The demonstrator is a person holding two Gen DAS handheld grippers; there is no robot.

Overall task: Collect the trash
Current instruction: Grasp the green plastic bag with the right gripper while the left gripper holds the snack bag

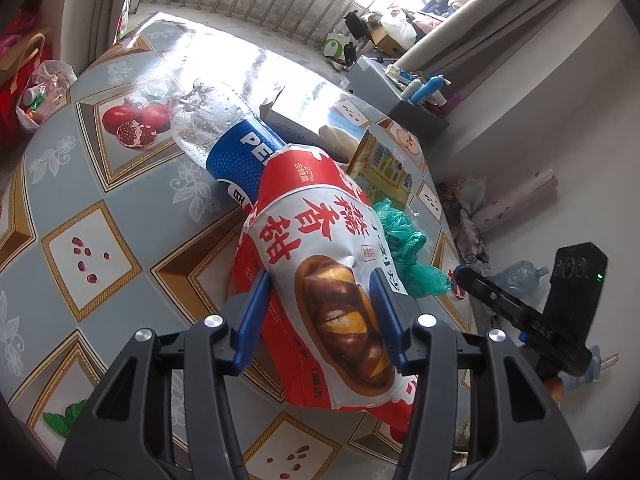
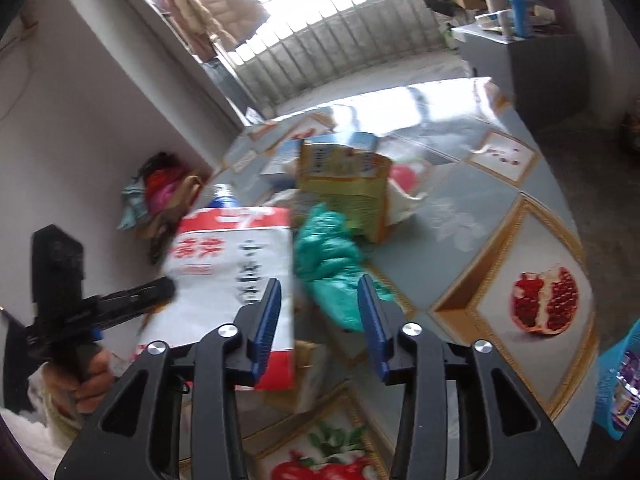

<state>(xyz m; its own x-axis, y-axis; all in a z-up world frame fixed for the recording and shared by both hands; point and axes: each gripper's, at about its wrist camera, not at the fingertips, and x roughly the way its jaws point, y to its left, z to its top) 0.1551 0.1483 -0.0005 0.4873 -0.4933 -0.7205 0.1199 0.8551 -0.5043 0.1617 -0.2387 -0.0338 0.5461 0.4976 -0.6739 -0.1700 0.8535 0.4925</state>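
Note:
My left gripper (image 1: 322, 280) is shut on a red and white bread bag (image 1: 320, 264), held above the table; the bag also shows in the right wrist view (image 2: 236, 264). Behind it lies a clear Pepsi bottle (image 1: 224, 128) with a blue label. A crumpled green plastic bag (image 1: 404, 240) lies to its right, next to a yellow carton (image 1: 384, 168) and a pale blue box (image 1: 304, 120). My right gripper (image 2: 318, 292) is open and empty, its fingers just short of the green plastic bag (image 2: 328, 256). The right gripper also shows in the left wrist view (image 1: 460, 274).
The table (image 1: 92, 200) has a glossy fruit-pattern cloth. A plastic bag of rubbish (image 1: 44, 92) sits on the floor beyond its far left. A grey cabinet (image 1: 400, 96) with bottles stands behind. A blue basket (image 2: 620, 384) is at the table's right edge.

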